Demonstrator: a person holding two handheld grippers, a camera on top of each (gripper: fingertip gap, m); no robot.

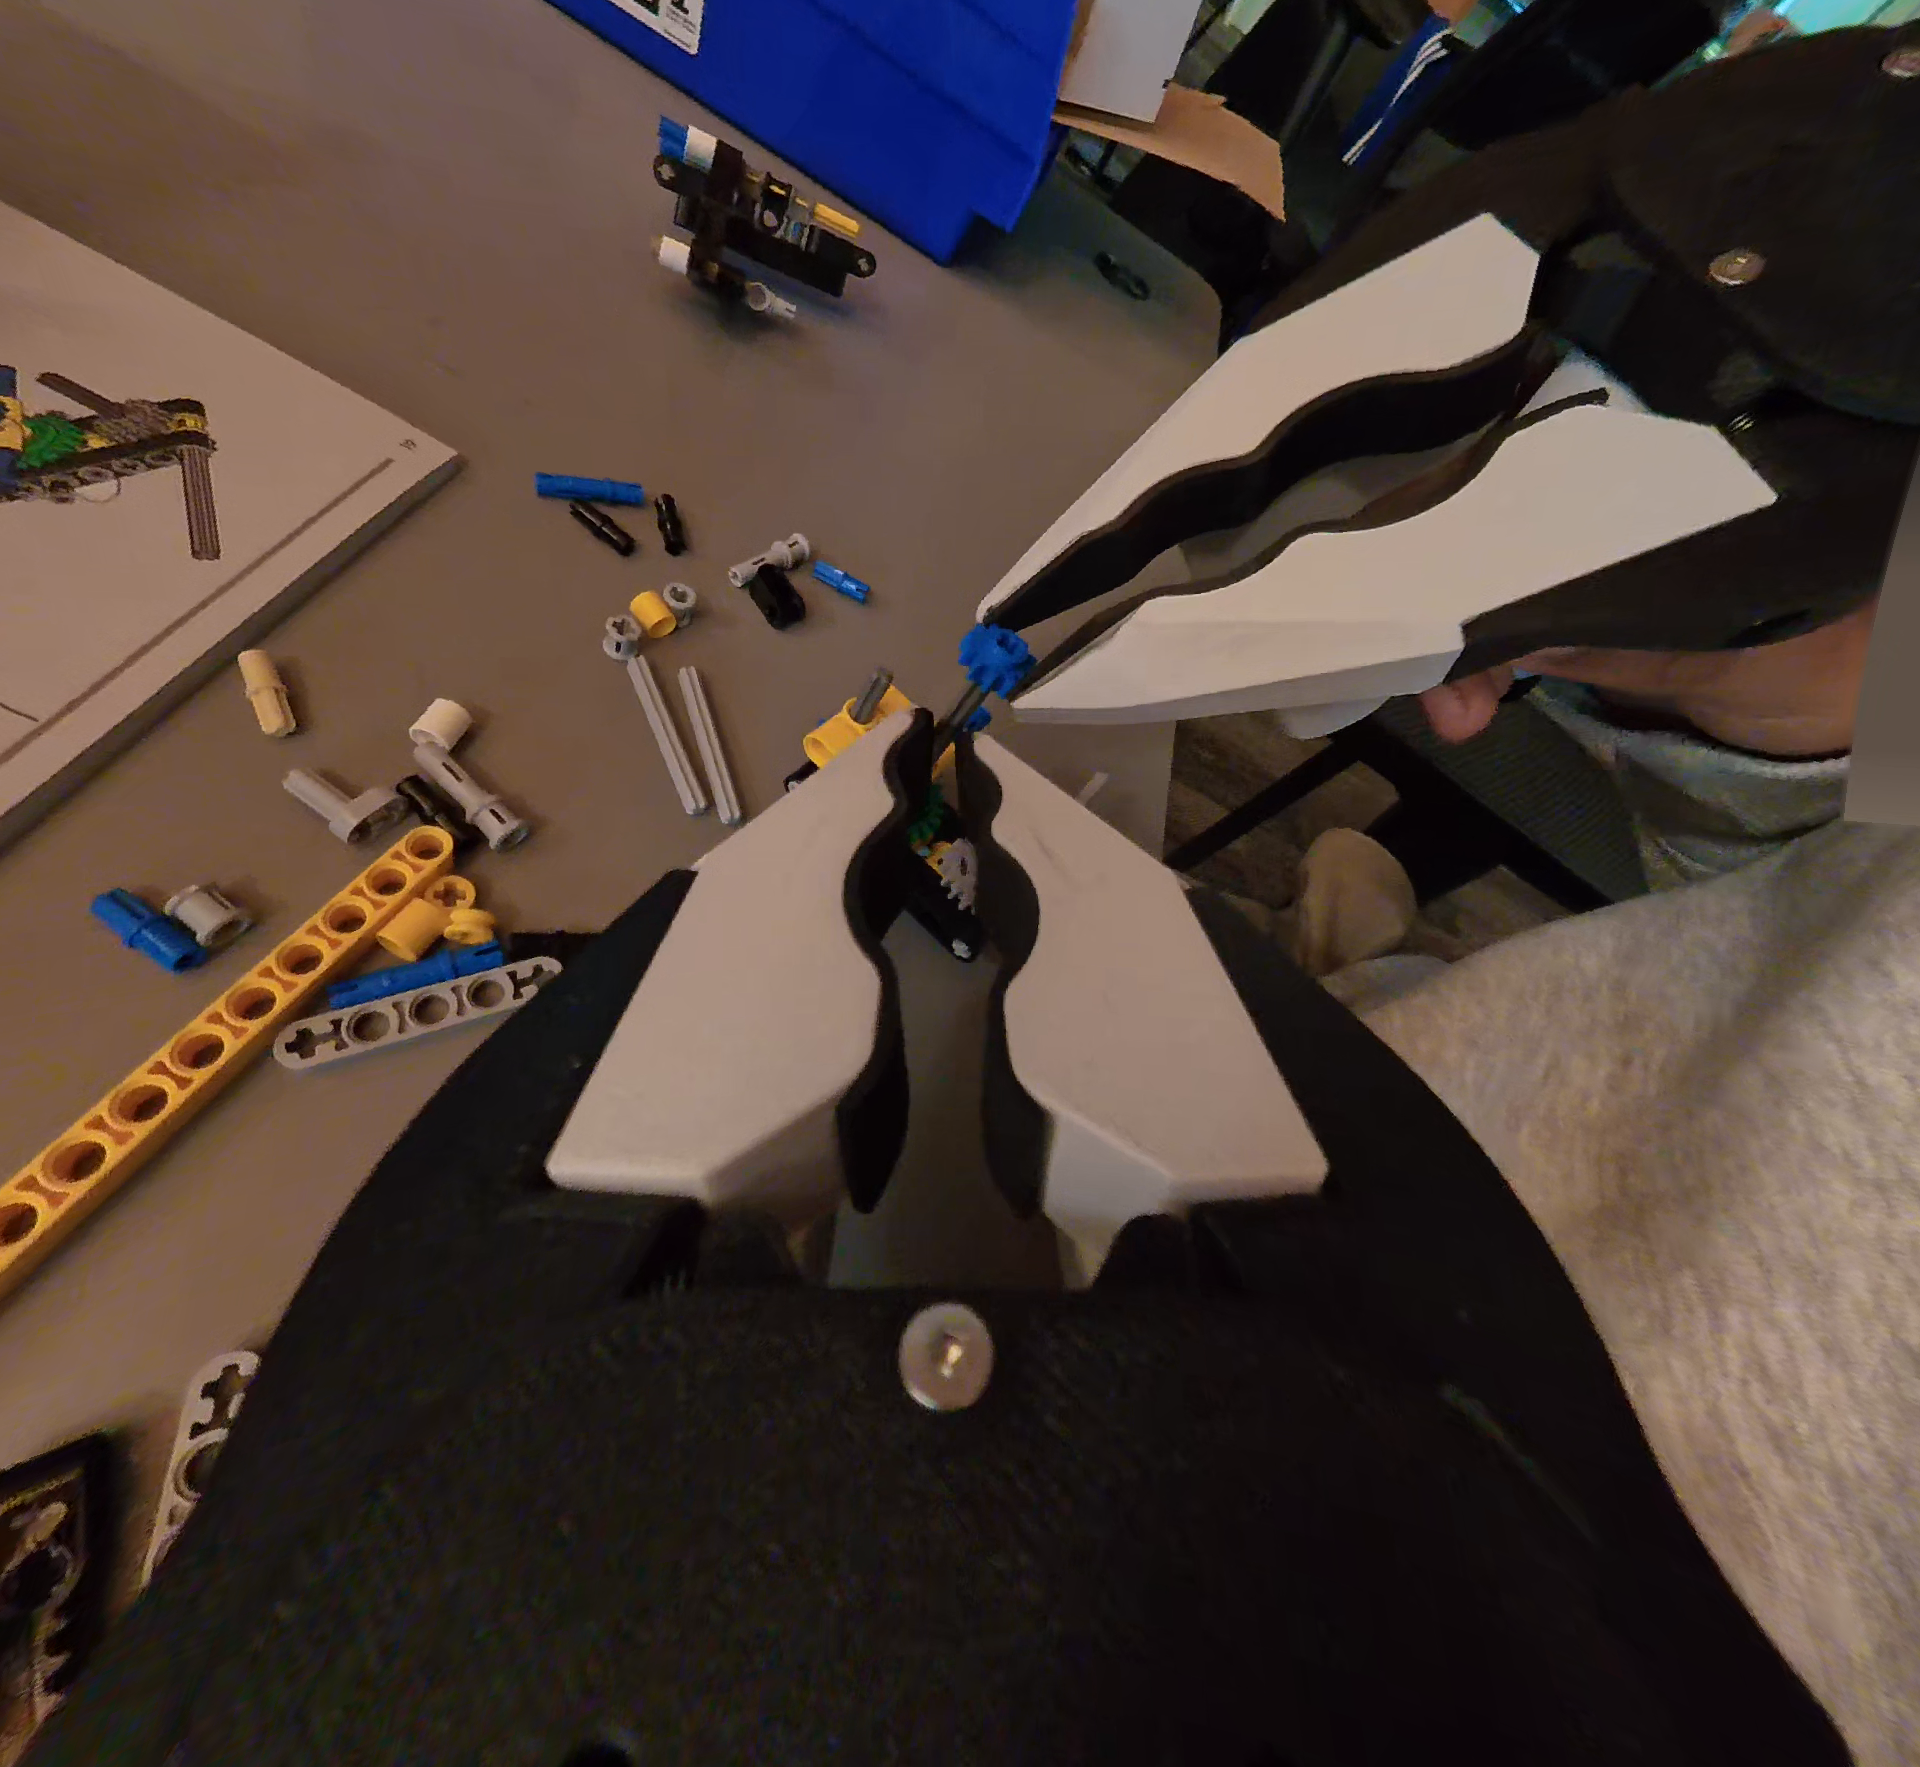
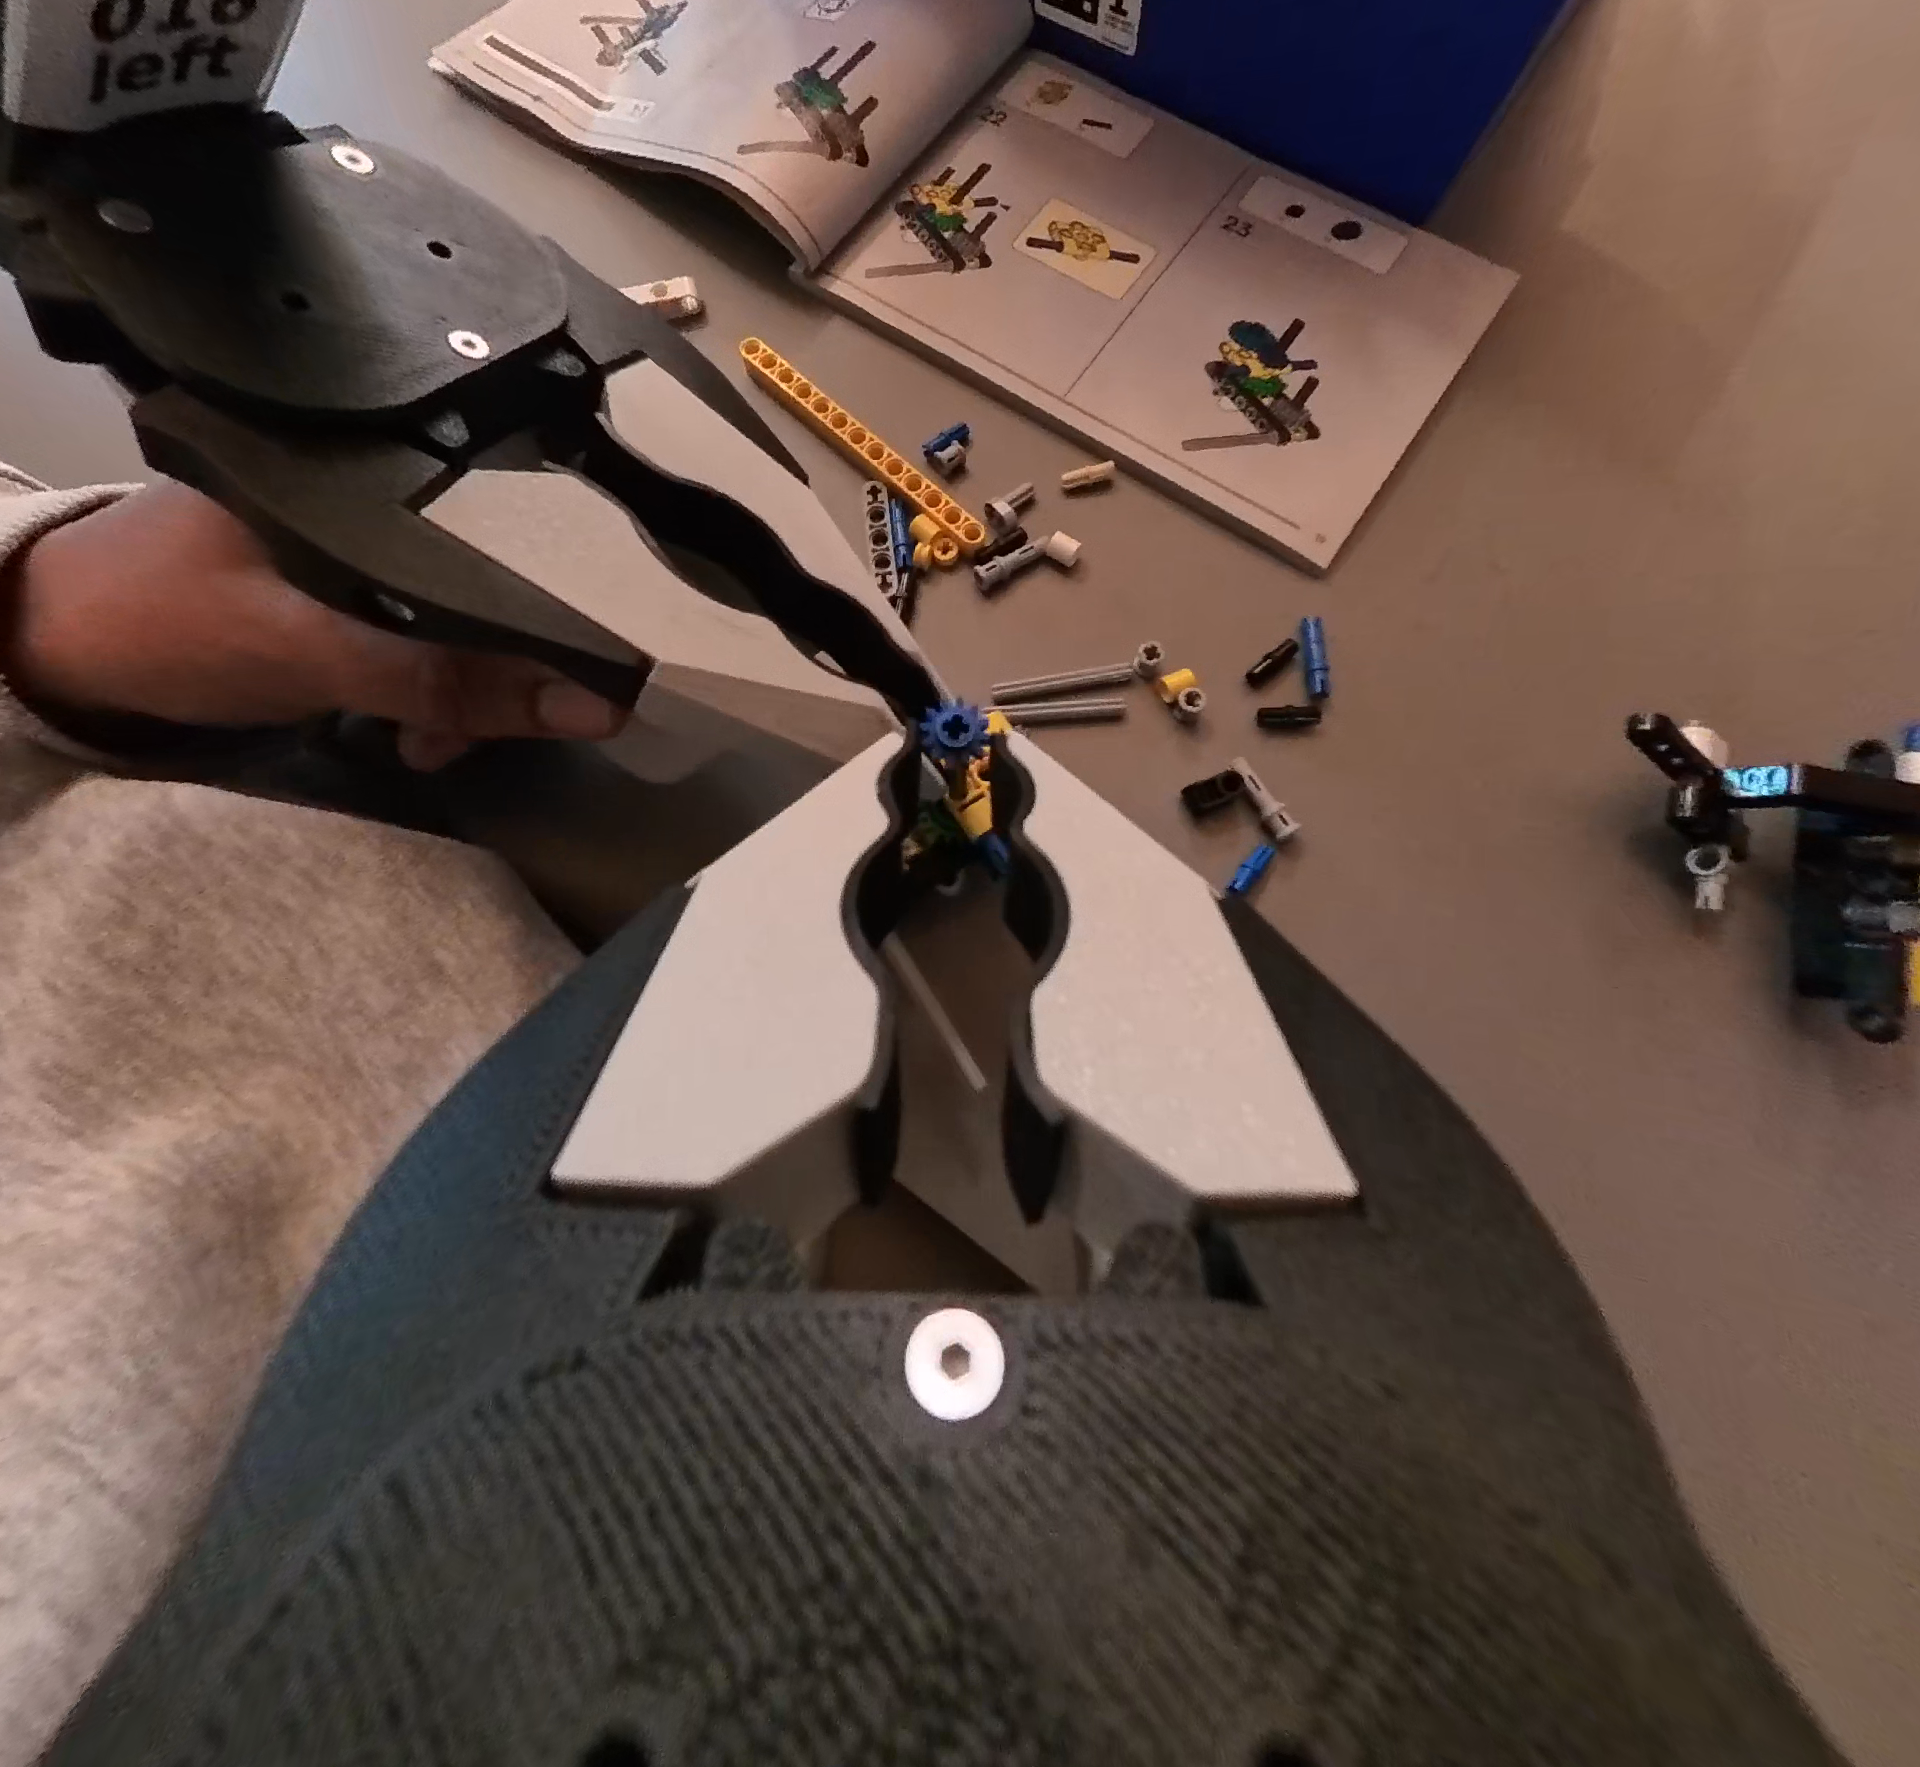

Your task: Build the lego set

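Left tool (image 1: 940, 741): closed down on a small sub-assembly (image 1: 951, 870) of black, yellow and green parts, held above the worktop (image 1: 468, 283) edge, a thin dark axle projecting from its tip. Right tool (image 1: 1003, 668): pinched shut on a blue gear (image 1: 994, 655), tip to tip with the left, gear apparently at or on the axle end. Gear and sub-assembly: judged light, rigid plastic, small and smooth, prone to twist or pop free under a side load; best gripped across the gear's toothed rim and the sub-assembly's thicker body, pushed straight along the axle. Outward on the worktop: two grey axles (image 1: 691, 741) side by side; yellow bush (image 1: 652, 611) with grey bushes; black pins (image 1: 623, 522) and a blue pin (image 1: 587, 486); long yellow beam (image 1: 229, 1021) beside a thin grey beam (image 1: 416, 1016). Farther off: a second partial build (image 1: 753, 216), open instruction booklet (image 2: 1039, 263), blue bin (image 1: 831, 3) bearing a marker tag.
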